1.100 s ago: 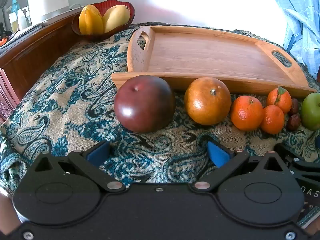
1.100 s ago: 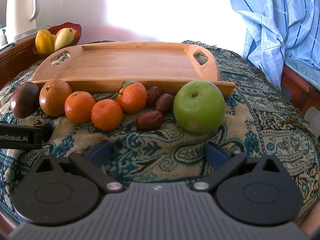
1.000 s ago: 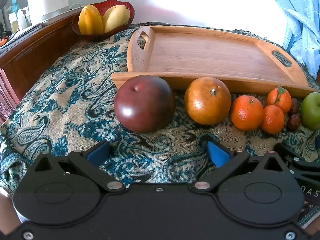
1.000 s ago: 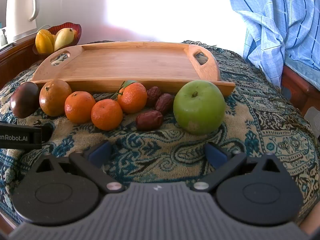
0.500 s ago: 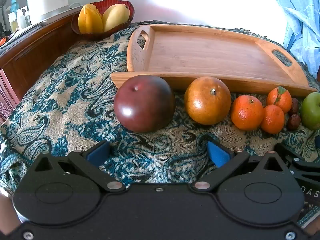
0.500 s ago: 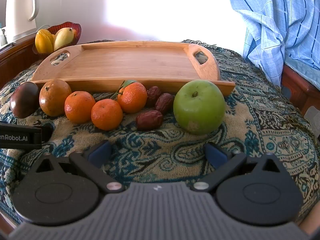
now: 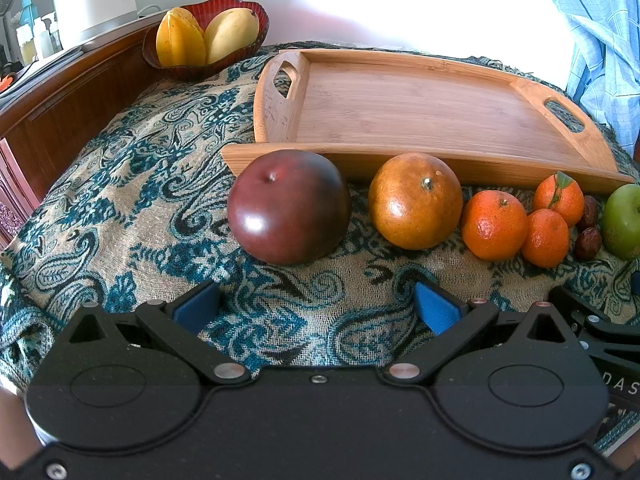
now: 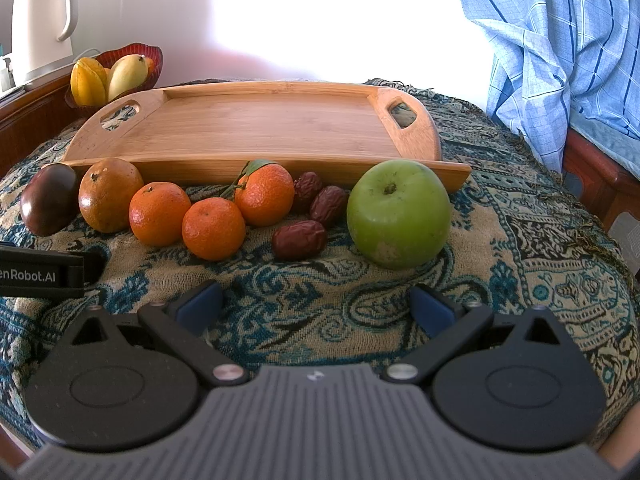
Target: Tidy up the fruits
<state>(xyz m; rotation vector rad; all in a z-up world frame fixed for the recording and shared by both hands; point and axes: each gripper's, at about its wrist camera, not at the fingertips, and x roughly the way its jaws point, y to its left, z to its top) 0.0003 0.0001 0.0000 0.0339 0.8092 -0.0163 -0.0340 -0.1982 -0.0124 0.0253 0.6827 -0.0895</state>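
Nine loose fruits: one row on the cloth, along the near edge of the tray.
Dark red fruit: 1 (image 7: pixel 289 206), left end of the row, just beside the brown-orange one.
Brown-orange fruit: 1 (image 7: pixel 415 201), second from left, close to the tray's near rim.
Mandarins: 3 in a cluster; leafy mandarin (image 8: pixel 264 194) at the back, front mandarin (image 8: pixel 213 228) touching it, left mandarin (image 8: pixel 159 213) beside both.
Dates: 3; front date (image 8: pixel 299 239) lies forward, rear dates (image 8: pixel 319 196) sit against the tray rim.
Green apple: 1 (image 8: pixel 398 213), right end of the row, stem up.
Wooden tray: 1 (image 8: pixel 256 124), two cut-out handles, nothing on it, behind the row.
Red bowl: 1 (image 7: pixel 240 5), far left behind the tray, holds a starfruit (image 7: pixel 180 43) and a mango (image 7: pixel 231 34).
Left tongs (image 7: pixel 316 306): spread wide, holding nothing, low over the cloth, facing the dark red fruit.
Right tongs (image 8: pixel 316 306): spread wide, holding nothing, short of the dates and apple.
Surface: tabletop under a teal-and-beige paisley cloth (image 7: pixel 132 200).
Room: white kettle (image 8: pixel 42 26) on a wooden sideboard (image 7: pixel 68 92) at left; blue checked fabric (image 8: pixel 560 40) hanging at right; bright white wall behind.
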